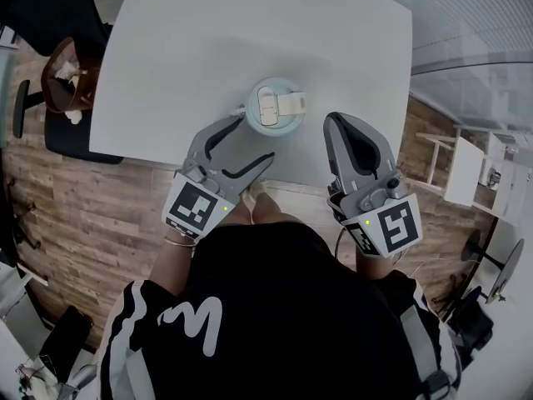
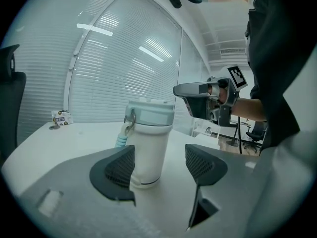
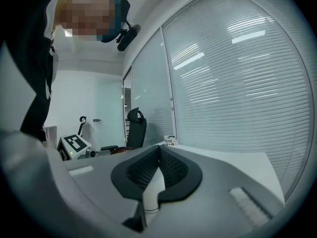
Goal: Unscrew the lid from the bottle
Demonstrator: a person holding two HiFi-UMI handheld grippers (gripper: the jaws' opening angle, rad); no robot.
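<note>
A pale bottle (image 1: pixel 276 107) with a light-blue lid (image 1: pixel 272 100) stands upright near the front edge of the white table (image 1: pixel 183 48). My left gripper (image 1: pixel 252 138) is open just left of and in front of it. In the left gripper view the bottle (image 2: pixel 148 148) stands between the spread pads (image 2: pixel 116 170), nearer the left one, with the lid (image 2: pixel 151 114) above them; neither pad presses on it. My right gripper (image 1: pixel 335 125) hangs shut to the bottle's right, apart from it. Its jaws (image 3: pixel 159 170) are closed with nothing held; a white strip of bottle shows behind them.
A brown office chair (image 1: pixel 67 82) stands off the table's left edge. A small card (image 2: pixel 60 117) lies at the table's far side. White shelving (image 1: pixel 466 169) stands on the wooden floor to the right. A black chair (image 3: pixel 134 128) shows beyond the table.
</note>
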